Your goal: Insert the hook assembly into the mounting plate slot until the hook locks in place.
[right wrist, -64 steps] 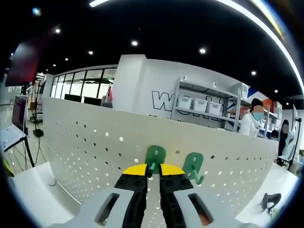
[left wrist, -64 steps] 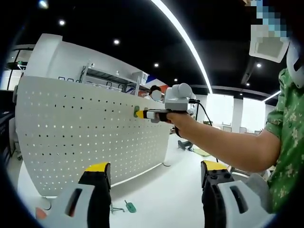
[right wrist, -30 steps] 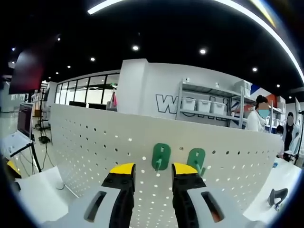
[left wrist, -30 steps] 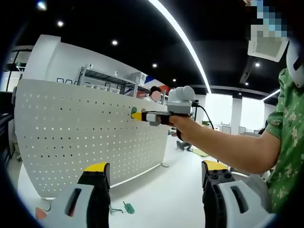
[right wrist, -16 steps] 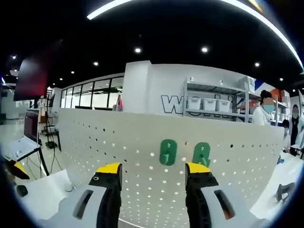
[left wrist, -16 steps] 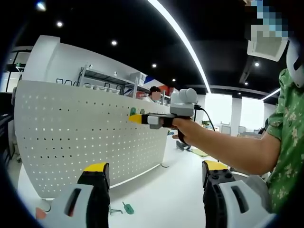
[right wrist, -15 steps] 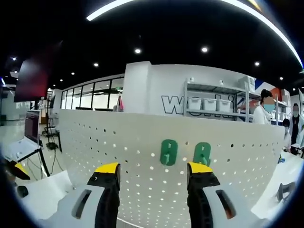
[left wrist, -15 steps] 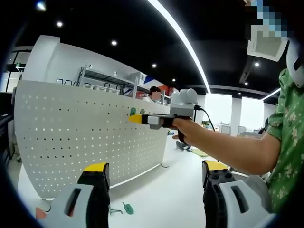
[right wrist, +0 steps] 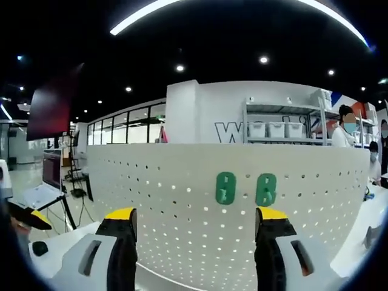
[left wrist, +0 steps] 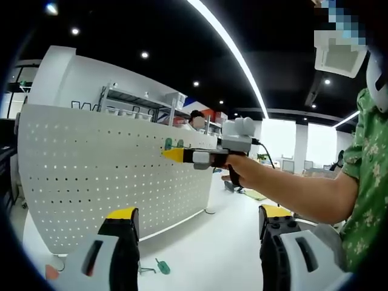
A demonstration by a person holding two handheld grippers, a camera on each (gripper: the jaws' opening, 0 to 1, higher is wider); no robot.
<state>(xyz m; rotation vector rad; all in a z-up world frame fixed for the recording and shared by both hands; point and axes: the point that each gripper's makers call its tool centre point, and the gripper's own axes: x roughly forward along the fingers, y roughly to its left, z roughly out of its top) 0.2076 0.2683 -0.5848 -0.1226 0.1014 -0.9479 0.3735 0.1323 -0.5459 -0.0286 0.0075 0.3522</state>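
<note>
Two green hooks sit side by side on the white pegboard mounting plate (right wrist: pixel 182 200), near its upper edge: the left hook (right wrist: pixel 225 188) and the right hook (right wrist: pixel 265 189) stand upright, just beside each other and apart, both flat against the perforated face. In the right gripper view they lie straight ahead, between and above the yellow-tipped jaws of the right tool (right wrist: pixel 196 219). Those jaws stand wide apart and hold nothing; the hooks and the plate are clear of them, with open space in between.

In the left gripper view the same plate (left wrist: pixel 91 176) curves away to the right, and the two hooks (left wrist: pixel 171 143) show as small green marks near its top edge. The right tool (left wrist: pixel 173 155) comes into this view from the right, held in a person's hand (left wrist: pixel 233 167); its yellow tip points at the plate just below the hooks and stands a little off the surface. From this angle I cannot tell how far its jaws are parted.

The left tool (left wrist: pixel 197 215) rises from the bottom of its own view with both yellow-tipped jaws spread wide and nothing between them, well apart from the plate.

The plate stands on a white worktop (left wrist: pixel 200 254). On that surface, near the foot of the plate, lies a loose green hook (left wrist: pixel 162 266). The person's forearm and a green patterned sleeve (left wrist: pixel 370 176) fill the right side of the left gripper view. Behind the plate stand metal shelves with white bins (right wrist: pixel 276 129).
</note>
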